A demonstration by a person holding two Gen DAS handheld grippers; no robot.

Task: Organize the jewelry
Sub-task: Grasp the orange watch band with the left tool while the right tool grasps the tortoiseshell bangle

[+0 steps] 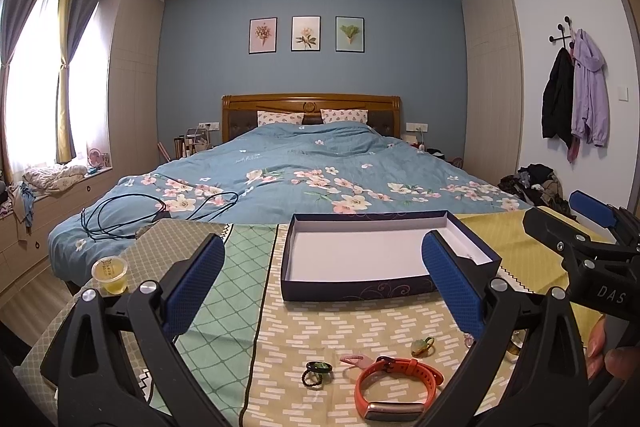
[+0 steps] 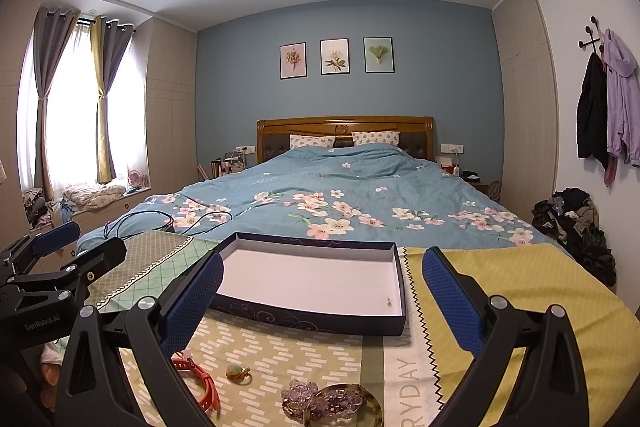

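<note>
Left tongs [image 1: 320,291] spread wide, empty, above patterned bench [image 1: 320,327]. Right tongs [image 2: 320,299] likewise gaping, nothing gripped. Dark blue box [image 1: 376,255] open at 12 o'clock, tiny item in its near right corner. Orange wristband [image 1: 394,389] at 6 o'clock of left view; green ring [image 1: 318,371] at its 9, pale pendant [image 1: 420,346] at its 1. Purple bead bracelet [image 2: 320,401] on gold dish [image 2: 374,407] at 6 o'clock of right view.

Bed [image 1: 312,163] with blue floral duvet, two pillows [image 1: 280,117] at wooden headboard [image 1: 311,103]. Black cable [image 1: 132,215] looped on duvet's near left corner. Three framed prints [image 1: 306,33] on blue wall. Jackets [image 1: 576,95] on wall hooks, right. Jelly cup [image 1: 110,275] on patterned tablecloth [image 1: 320,331].
</note>
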